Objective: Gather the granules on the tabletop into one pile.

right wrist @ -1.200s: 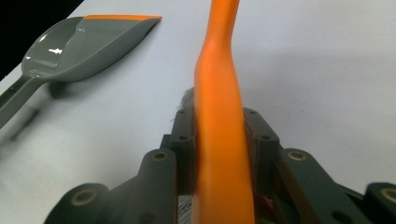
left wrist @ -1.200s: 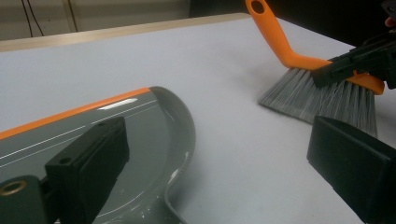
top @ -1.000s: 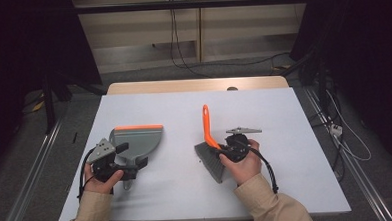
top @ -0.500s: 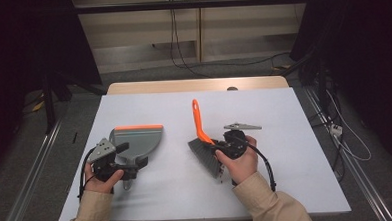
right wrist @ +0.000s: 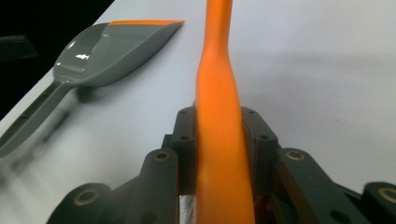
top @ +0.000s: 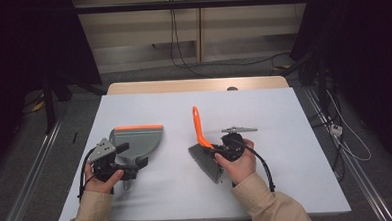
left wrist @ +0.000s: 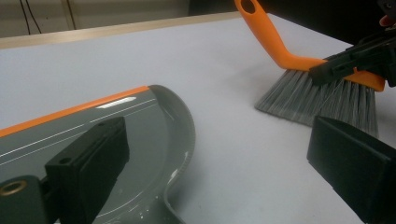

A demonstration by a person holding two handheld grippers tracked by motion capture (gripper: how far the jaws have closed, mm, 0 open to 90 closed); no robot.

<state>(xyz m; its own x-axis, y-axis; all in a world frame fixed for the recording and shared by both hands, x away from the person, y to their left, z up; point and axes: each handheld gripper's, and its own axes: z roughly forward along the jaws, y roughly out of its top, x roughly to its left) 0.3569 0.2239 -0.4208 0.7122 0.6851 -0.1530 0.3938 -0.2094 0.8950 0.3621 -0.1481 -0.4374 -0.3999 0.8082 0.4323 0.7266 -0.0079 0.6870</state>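
A grey dustpan point(top: 138, 140) with an orange lip lies left of centre on the white table point(top: 294, 111). My left gripper point(top: 132, 162) sits at the near end of the pan. Its jaws stand open, one over the pan point(left wrist: 140, 135) and one over bare table, around the start of the handle. A brush with an orange handle point(top: 198, 126) and grey bristles point(top: 205, 160) stands to the right, bristles on the table. My right gripper point(top: 220, 148) is shut on that handle point(right wrist: 218, 116). The left gripper view has the brush point(left wrist: 317, 98) with the right gripper point(left wrist: 355, 60) on it.
The dustpan point(right wrist: 116, 46) lies to the left of the brush in the right gripper view. A wooden strip point(top: 198, 85) runs along the table's far edge, with a small dark object point(top: 231, 88) on it. Cables trail across the floor beyond and at the right.
The brush's handle has swung slightly to the left with my right gripper, then settled. The left gripper and the dustpan have stayed put.
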